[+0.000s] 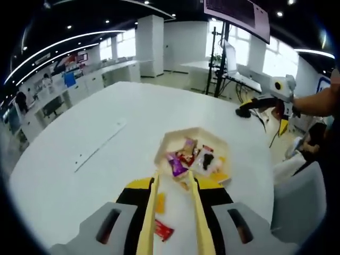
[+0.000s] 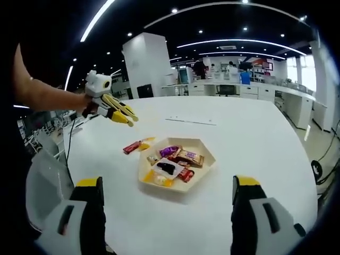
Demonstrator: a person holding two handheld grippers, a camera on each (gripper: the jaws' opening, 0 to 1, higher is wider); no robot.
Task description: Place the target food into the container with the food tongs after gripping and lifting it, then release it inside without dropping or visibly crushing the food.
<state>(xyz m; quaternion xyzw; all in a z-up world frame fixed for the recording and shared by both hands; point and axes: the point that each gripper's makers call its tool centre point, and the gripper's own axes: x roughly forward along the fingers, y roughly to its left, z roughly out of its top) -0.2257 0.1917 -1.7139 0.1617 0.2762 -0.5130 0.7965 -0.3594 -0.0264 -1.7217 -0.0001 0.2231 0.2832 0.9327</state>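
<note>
Snacks in bright wrappers fill a cream six-sided paper tray [image 1: 169, 142] that sits on the big round white table [image 1: 79, 133]. In the left gripper view, the left gripper [image 1: 172, 183] rises from the bottom of the frame and clamps a pair of long yellow food tongs [image 1: 150, 212]. The two thin tong arms reach up to the near edge of the tray, with a gap between their tips, and nothing is pinched there. A purple snack packet [image 1: 176, 164] lies in the tray just past the tips. A small orange packet [image 1: 160, 203] and a red packet [image 1: 163, 231] lie on the table between the tong arms, outside the tray. At the right of the frame, a hand holds the right gripper [image 1: 249, 109] above the table's far edge. In the right gripper view, the right gripper's [image 2: 168, 186] two yellow-tipped jaws stand far apart at the bottom corners and hold nothing, with the tray in the middle of the frame. At the upper left, the left gripper with the yellow tongs hangs in the air above the table.
</note>
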